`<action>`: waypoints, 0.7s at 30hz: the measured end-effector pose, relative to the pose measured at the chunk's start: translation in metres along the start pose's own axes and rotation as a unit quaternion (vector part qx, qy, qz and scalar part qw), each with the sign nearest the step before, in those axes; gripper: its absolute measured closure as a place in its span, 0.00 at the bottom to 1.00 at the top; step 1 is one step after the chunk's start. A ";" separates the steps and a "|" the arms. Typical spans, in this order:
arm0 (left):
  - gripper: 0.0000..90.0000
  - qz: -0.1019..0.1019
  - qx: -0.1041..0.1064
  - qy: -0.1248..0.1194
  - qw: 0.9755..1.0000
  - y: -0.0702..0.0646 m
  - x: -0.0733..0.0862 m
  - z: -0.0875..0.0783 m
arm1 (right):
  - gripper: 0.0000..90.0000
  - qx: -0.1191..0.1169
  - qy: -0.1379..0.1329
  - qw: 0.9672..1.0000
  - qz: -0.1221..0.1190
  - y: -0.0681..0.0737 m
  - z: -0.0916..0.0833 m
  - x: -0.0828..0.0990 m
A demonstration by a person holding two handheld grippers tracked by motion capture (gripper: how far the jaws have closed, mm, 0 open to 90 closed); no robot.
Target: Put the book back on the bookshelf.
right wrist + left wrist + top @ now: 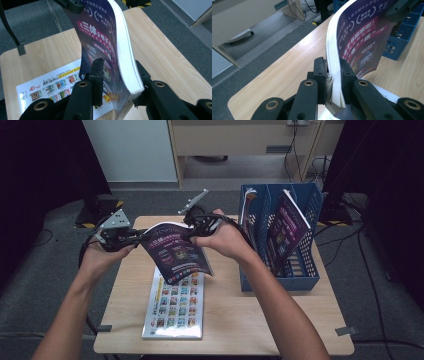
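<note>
Two hand-held grippers carry one purple paperback [176, 251] between them above the counter [235, 315]: the left hand-held gripper [134, 238] clamps its edge, while the right hand-held gripper [194, 231] straddles the opposite edge, jaws slack.

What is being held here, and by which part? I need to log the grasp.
A purple book, lifted over the table. The left gripper clamps one corner; the right gripper straddles the opposite end, its jaws loose around it.

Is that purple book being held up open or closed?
Closed: the purple book shows its cover, with the pages pressed together in one block.
</note>
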State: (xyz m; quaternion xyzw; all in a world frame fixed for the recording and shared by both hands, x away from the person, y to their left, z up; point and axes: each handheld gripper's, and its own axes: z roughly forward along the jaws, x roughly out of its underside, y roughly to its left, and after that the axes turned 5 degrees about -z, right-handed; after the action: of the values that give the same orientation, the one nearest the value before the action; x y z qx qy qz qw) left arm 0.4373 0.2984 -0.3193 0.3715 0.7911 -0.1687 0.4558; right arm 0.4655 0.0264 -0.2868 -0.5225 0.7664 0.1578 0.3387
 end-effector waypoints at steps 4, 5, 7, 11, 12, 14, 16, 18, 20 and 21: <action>0.88 0.002 0.001 -0.001 1.000 0.000 0.000 -0.001 | 0.70 -0.005 -0.002 1.000 -0.008 -0.002 0.004 -0.002; 0.88 0.003 0.001 0.000 1.000 -0.001 -0.001 -0.002 | 0.69 -0.004 -0.001 1.000 -0.012 -0.002 0.005 -0.002; 0.88 0.004 0.002 0.000 1.000 -0.001 -0.002 -0.002 | 0.66 -0.007 -0.001 1.000 -0.020 -0.004 0.006 -0.002; 0.88 0.005 0.005 -0.002 1.000 -0.003 -0.002 -0.001 | 0.62 -0.005 -0.008 1.000 -0.023 -0.010 0.009 -0.001; 0.88 0.007 0.004 -0.001 1.000 -0.003 -0.003 -0.001 | 0.61 -0.011 -0.007 1.000 -0.026 -0.011 0.009 0.000; 0.88 0.006 0.004 0.000 1.000 -0.003 -0.003 0.000 | 0.62 -0.019 -0.005 0.999 -0.030 -0.012 0.010 0.000; 0.88 0.008 0.005 0.001 1.000 -0.003 -0.004 0.000 | 0.67 -0.026 0.001 0.999 -0.040 -0.011 0.011 0.000; 0.88 0.010 0.007 0.001 1.000 -0.004 -0.005 0.001 | 0.67 -0.029 0.011 0.998 -0.045 -0.009 0.011 -0.001; 0.88 0.011 0.006 0.001 1.000 -0.005 -0.006 0.001 | 0.68 -0.029 0.014 0.998 -0.050 -0.009 0.011 -0.002; 0.88 0.012 0.004 0.002 1.000 -0.006 -0.008 0.002 | 0.70 -0.027 0.024 0.998 -0.050 -0.008 0.012 -0.005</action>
State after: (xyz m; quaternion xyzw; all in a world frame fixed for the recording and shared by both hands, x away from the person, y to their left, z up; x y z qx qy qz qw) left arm 0.4360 0.2901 -0.3142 0.3832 0.7867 -0.1661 0.4546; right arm 0.4783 0.0334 -0.2910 -0.5727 0.7427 0.1485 0.3136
